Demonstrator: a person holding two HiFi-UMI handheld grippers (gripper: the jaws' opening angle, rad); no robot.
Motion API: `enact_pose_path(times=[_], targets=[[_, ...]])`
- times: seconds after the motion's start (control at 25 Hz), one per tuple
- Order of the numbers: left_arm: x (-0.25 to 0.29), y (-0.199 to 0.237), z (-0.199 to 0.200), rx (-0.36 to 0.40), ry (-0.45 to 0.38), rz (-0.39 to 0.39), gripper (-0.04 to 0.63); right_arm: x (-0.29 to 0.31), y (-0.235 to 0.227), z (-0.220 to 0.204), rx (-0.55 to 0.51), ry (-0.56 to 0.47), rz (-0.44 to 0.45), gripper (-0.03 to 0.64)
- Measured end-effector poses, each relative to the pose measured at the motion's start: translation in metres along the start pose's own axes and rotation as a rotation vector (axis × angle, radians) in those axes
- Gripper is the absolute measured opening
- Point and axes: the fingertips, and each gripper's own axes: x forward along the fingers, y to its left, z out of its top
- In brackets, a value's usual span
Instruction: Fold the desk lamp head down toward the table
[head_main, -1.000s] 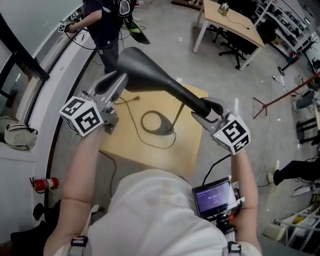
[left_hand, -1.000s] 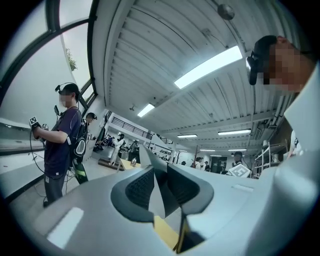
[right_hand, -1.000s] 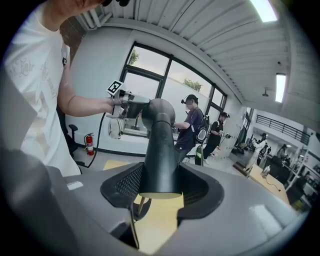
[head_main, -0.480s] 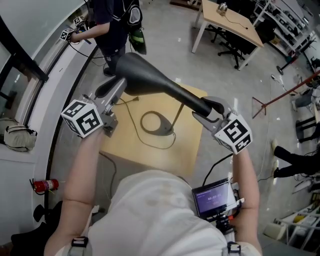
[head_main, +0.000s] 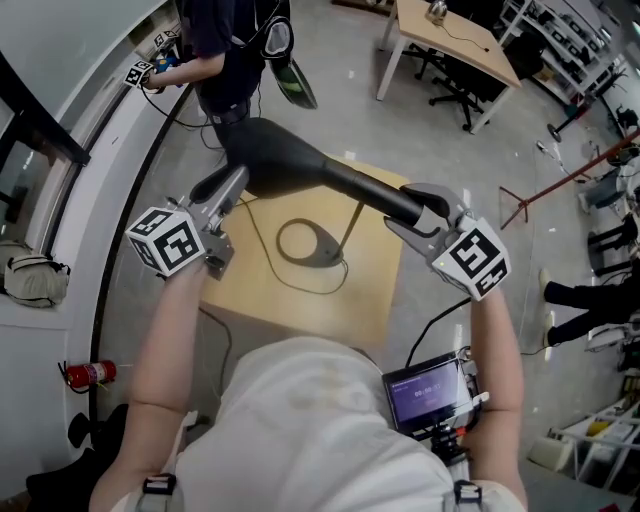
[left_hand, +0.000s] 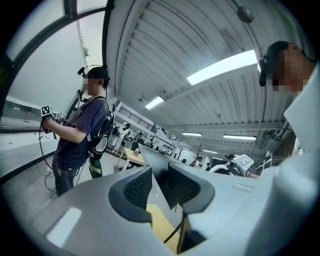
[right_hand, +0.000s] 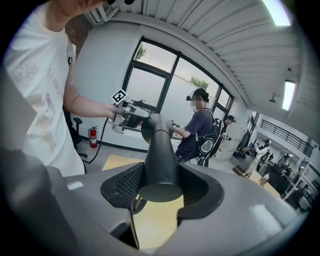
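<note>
The black cone-shaped lamp head (head_main: 300, 170) stretches across the head view above a small wooden table (head_main: 300, 300). Its ring base (head_main: 310, 243) and thin stem (head_main: 352, 228) stand on that table. My left gripper (head_main: 228, 188) is at the wide end, shut on the thin rim (left_hand: 156, 167), which lies between the two pads; its jaws have just been opening a little. My right gripper (head_main: 428, 208) is shut on the narrow end of the lamp head (right_hand: 159, 150), which fills the space between its jaws (right_hand: 160, 186).
A person in a dark shirt (head_main: 225, 50) stands just beyond the table, holding grippers too. A cable (head_main: 258, 235) trails over the table's left side. A curved white ledge (head_main: 100, 150) runs along the left. A wooden desk (head_main: 450, 45) and chair (head_main: 450, 95) stand far right.
The lamp head's wide end has sunk toward the table, and my left gripper has gone down with it. My right gripper has hardly moved. The person behind has stepped closer.
</note>
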Motion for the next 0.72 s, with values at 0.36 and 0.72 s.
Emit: enact_pose_path(times=[0.36, 0.72], targets=[[-0.002, 0.014, -0.015, -0.033, 0.023, 0.000, 0.096, 0.004, -0.004, 0.008, -0.034, 0.014, 0.015, 0.230], [0.001, 0.021, -0.038, -0.109, 0.052, -0.021, 0.100, 0.000, -0.008, 0.020, -0.058, 0.027, 0.034, 0.232]])
